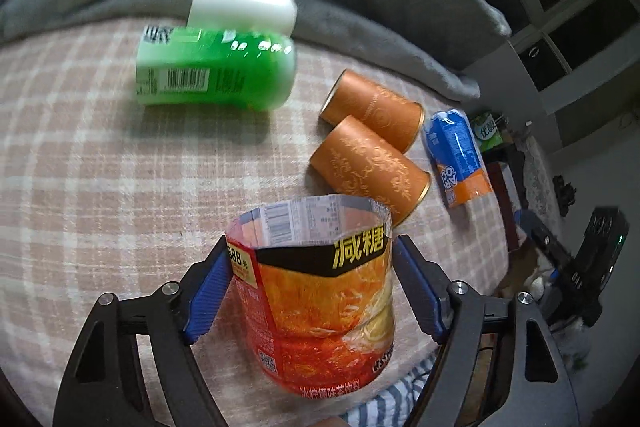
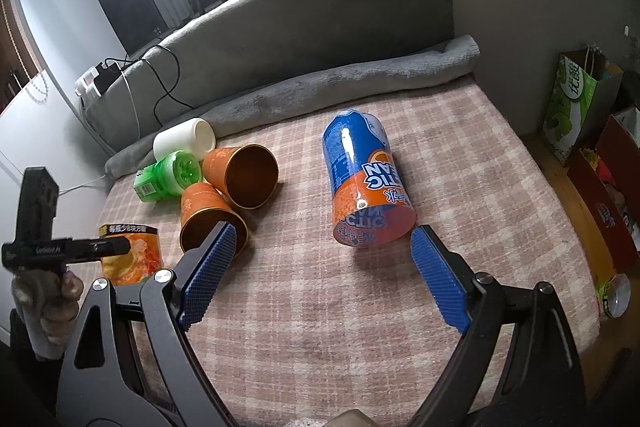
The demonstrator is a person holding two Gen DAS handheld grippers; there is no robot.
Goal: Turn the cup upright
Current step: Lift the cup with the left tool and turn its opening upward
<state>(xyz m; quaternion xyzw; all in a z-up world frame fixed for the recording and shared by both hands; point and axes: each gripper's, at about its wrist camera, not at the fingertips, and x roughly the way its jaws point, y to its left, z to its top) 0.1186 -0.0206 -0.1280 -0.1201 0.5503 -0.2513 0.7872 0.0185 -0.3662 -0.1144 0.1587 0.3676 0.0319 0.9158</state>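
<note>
1. Red-orange cup (image 1: 316,291) stands upright w/ open mouth up, on the plaid cloth (image 1: 100,167), between the left gripper (image 1: 312,287) pads, which press both its sides.
2. Beyond the cup: two copper cups (image 1: 372,163) on their sides, touching.
3. Blue-orange cup (image 2: 362,183) lies right of those; right gripper (image 2: 322,269) spread wide just short of it, holding nothing.
4. Green cup (image 1: 216,67) & white cup (image 1: 244,3) lie far side.

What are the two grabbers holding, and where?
Left gripper brackets the upright red-orange cut-bottle cup by its sides; firm grip unclear. Right gripper holds nothing.
</note>
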